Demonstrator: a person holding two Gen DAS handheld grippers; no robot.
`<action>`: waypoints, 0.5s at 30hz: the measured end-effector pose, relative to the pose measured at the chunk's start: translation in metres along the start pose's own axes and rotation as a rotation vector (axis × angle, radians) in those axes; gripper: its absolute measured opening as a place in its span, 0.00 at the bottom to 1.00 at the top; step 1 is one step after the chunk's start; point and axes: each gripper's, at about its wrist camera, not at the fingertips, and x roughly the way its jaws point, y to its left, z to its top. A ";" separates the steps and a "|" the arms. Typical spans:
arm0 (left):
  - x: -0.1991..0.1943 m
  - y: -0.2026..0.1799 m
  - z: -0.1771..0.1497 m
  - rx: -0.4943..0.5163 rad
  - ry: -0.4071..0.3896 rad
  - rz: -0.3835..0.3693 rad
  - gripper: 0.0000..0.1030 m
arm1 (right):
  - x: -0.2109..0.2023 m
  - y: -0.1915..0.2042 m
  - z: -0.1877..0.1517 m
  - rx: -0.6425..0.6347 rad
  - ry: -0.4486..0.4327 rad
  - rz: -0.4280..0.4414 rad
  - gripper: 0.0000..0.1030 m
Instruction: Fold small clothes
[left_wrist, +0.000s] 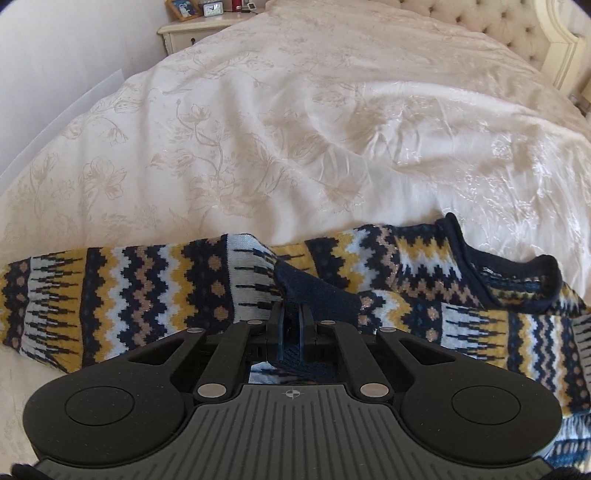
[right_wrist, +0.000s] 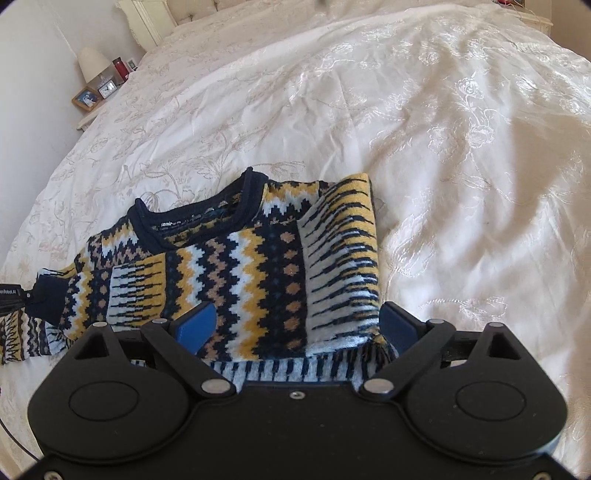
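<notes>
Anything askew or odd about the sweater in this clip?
Nothing damaged. The sweater lies half-folded and slightly rumpled on the bedspread; the left gripper pinches its navy cuff, and the right gripper hangs open over it.

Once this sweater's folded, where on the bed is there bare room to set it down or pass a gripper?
Bare bedspread lies right of the sweater and beyond its collar up to the headboard. It is crowded near the front: the left gripper pinches the navy cuff, and the right gripper stands open over the hem.

Bright daylight, satin glare, fisheye-curved edges, soft shadows.
</notes>
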 end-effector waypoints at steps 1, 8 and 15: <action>-0.001 -0.001 0.001 0.006 -0.001 -0.007 0.07 | 0.001 -0.002 -0.004 -0.008 0.007 -0.025 0.93; -0.005 -0.016 0.000 0.040 0.007 -0.048 0.07 | 0.023 -0.007 -0.026 -0.179 0.069 -0.231 0.93; -0.015 -0.021 0.006 0.040 0.003 -0.084 0.07 | 0.044 -0.020 -0.014 -0.164 0.003 -0.309 0.93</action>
